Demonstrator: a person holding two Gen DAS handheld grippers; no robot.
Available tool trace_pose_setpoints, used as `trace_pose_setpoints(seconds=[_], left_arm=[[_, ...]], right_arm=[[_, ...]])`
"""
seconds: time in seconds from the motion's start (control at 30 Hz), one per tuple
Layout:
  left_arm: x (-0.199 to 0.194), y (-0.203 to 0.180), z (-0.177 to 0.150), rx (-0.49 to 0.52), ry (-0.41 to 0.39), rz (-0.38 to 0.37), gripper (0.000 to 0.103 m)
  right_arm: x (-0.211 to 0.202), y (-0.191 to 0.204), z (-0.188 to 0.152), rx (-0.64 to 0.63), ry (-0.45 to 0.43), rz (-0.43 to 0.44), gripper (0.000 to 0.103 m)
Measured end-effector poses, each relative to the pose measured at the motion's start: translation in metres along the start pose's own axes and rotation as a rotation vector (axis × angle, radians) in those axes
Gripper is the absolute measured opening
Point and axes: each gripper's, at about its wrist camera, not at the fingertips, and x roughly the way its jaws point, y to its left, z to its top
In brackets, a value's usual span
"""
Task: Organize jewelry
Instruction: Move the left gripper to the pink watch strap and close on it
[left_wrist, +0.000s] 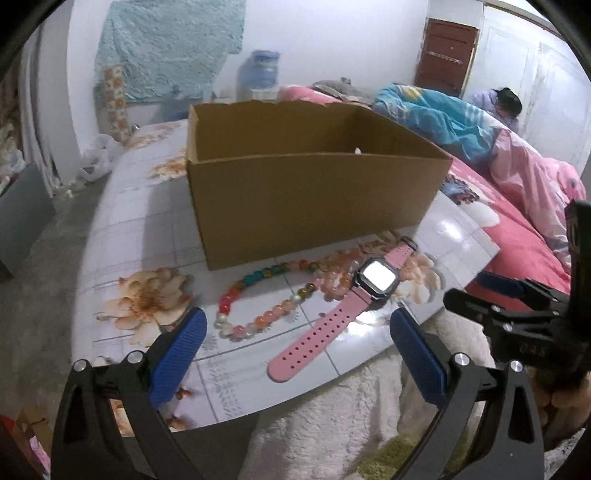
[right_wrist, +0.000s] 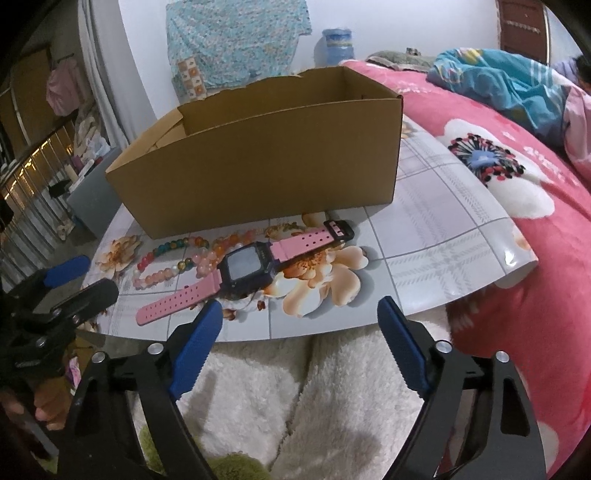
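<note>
Currently: left gripper (left_wrist: 295, 332) wide, empty, above pink watch (left_wrist: 334, 314) | right gripper (right_wrist: 299, 325) wide, empty, short of beads (right_wrist: 173, 258).

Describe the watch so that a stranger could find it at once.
Find the open cardboard box on the flowered table. Just in front of it lies the watch, flat beside bead bracelets. Only the watch has a pink perforated strap and a dark square face.

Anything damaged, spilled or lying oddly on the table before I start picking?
Only small things: the cardboard box has a ragged, torn back rim, and the pink watch lies across one end of the bead strands, overlapping them. Nothing looks spilled or broken.
</note>
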Motion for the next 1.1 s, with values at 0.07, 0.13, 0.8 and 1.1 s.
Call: trace_pose_setpoints(seconds=[0.07, 0.13, 0.8, 1.1], left_arm=[[0.008, -0.006, 0.002, 0.043, 0.029, -0.02, 0.097], [0.013, -0.012, 0.002, 0.085, 0.024, -0.034, 0.097], [0.072, -0.049, -0.007, 0.385, 0.148, -0.064, 0.043], [0.081, -0.031, 0.01, 0.321, 0.209, -0.207, 0.021]], right_arm=[[0.002, -0.003, 0.0, 0.014, 0.006, 0.012, 0.074], [0.006, -0.006, 0.001, 0.034, 0.02, 0.025, 0.07], [0.031, -0.015, 0.012, 0.139, 0.063, 0.103, 0.062], [0.023, 0.001, 0.021, -0.046, 0.036, 0.11, 0.063]])
